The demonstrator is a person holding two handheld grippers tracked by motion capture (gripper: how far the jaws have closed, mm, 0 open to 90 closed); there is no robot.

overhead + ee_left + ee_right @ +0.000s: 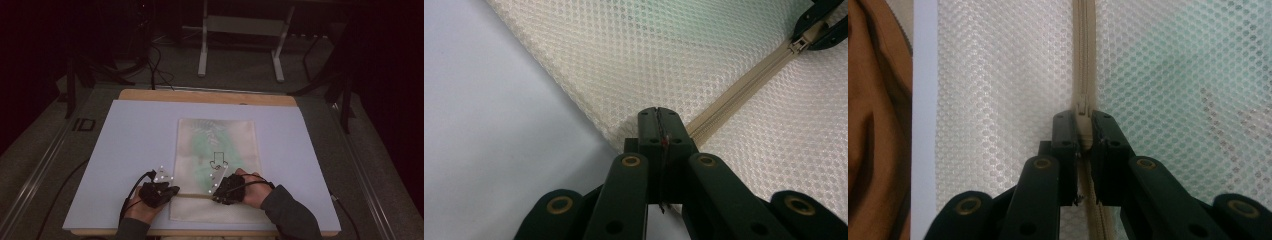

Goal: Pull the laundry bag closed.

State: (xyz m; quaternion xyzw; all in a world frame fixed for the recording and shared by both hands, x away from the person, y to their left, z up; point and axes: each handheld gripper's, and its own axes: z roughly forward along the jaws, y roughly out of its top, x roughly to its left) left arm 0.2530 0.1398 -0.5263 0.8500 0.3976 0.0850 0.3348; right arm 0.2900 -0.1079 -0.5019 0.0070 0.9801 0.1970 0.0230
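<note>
Right gripper view: right hand-held gripper (1087, 131) pinches the beige zipper pull (1083, 112) on the cream mesh bag (998, 100).

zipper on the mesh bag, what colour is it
Beige, a shade darker than the cream mesh bag; the zipper shows best in the right gripper view.

Each gripper, left gripper (657, 116) and right gripper (1083, 121), has two black jaws carried on black linkage arms pinned with brass-coloured rivets behind the tips. Small dark screw holes sit just behind each jaw tip. Black cables trail rearward. The person wears dark sleeves (290, 212).
</note>
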